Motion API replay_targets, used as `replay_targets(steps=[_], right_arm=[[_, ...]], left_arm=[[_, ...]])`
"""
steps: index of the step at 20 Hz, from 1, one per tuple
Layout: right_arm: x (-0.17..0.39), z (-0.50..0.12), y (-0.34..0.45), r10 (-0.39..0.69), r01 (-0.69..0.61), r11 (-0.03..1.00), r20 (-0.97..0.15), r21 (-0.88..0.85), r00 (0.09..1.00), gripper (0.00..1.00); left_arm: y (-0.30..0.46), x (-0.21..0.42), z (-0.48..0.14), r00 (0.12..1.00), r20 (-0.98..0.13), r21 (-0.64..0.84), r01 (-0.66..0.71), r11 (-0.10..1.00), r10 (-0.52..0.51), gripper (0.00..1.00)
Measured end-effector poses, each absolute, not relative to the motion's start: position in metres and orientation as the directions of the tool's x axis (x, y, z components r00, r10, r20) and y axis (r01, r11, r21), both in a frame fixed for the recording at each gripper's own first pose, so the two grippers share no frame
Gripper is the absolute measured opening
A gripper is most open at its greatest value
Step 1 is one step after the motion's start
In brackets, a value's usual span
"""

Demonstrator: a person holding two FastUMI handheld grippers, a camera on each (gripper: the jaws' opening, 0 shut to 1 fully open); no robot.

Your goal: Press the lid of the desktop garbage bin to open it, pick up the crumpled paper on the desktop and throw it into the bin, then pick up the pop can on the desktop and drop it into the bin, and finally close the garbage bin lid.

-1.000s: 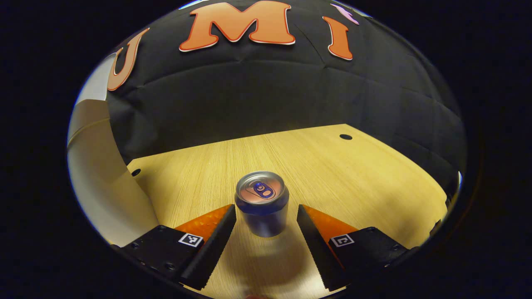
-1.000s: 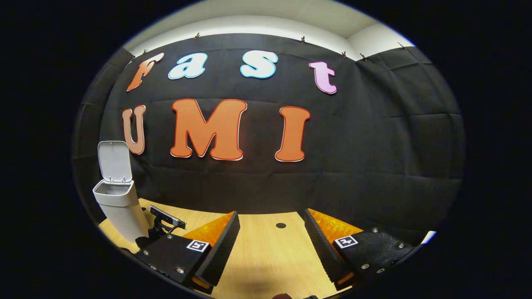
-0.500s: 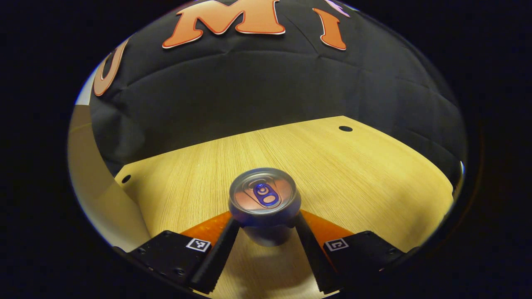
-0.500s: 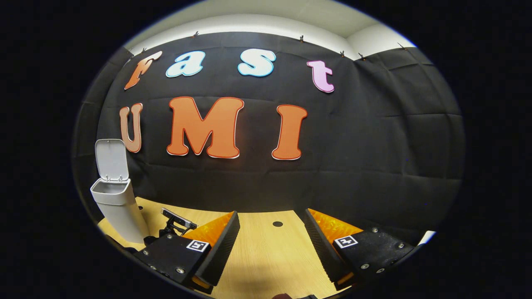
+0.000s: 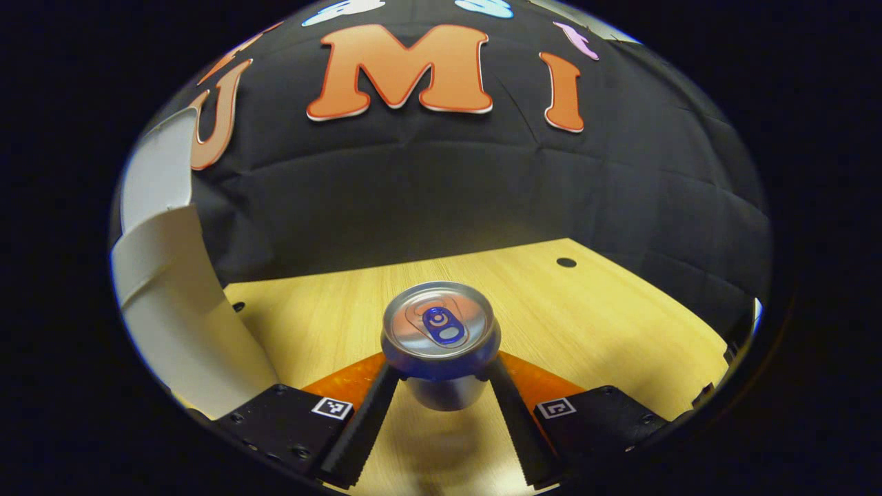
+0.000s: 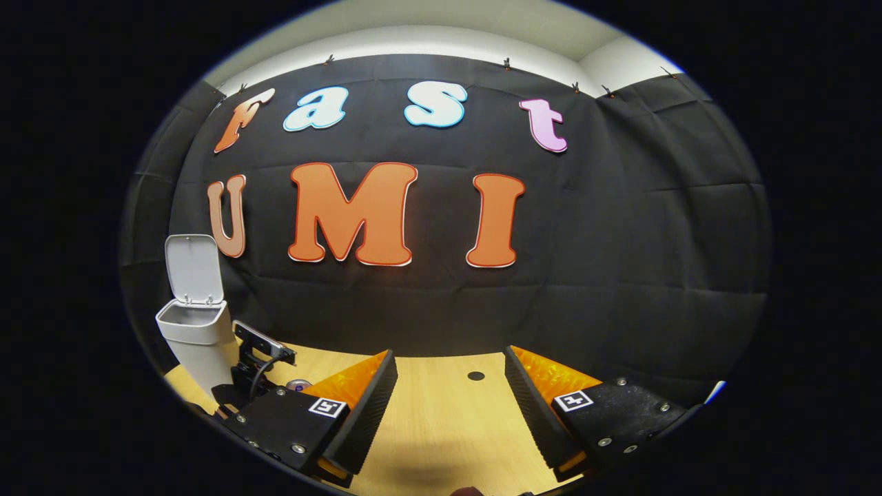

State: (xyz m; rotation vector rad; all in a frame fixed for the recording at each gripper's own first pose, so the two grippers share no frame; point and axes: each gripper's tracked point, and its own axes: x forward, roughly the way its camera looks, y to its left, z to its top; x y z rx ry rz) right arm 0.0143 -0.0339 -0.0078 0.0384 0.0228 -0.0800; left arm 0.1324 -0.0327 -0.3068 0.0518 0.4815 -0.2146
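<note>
Where left tongs (image 5: 441, 386) clamp: upright silver-topped pop can (image 5: 441, 337)

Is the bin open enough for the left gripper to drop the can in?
Probably yes. The bin has its lid standing straight up, so its mouth is open. The left gripper pinches the can close beside the bin, with nothing in between.

Black cloth wall (image 6: 620, 241) hangs behind, creased in grid of fold lines, clipped along top edge by small clips (image 6: 506, 64). Pale ceiling (image 6: 448, 24) above cloth. Light wood-grain tabletop (image 5: 606, 324) meets cloth at far edge; small round dark holes (image 5: 566, 262) near that edge. Warm light on wood.
</note>
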Motion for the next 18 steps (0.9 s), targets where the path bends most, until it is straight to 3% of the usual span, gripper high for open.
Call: replay_targets(steps=[12, 18], right_arm=[[0.044, -0.012, -0.008, 0.029, -0.029, 0.998, 0.006, 0.058, 1.000, 0.93], [0.055, -0.013, 0.003, 0.060, -0.061, 0.996, 0.009, 0.064, 0.998, 0.94]], left_arm=[[0.011, 0.095, -0.175, 0.944, -0.307, 0.001, 0.131, 0.991, -0.125, 0.81], [0.062, 0.087, -0.098, 0.977, -0.209, -0.017, 0.026, 1.000, -0.029, 0.81]])
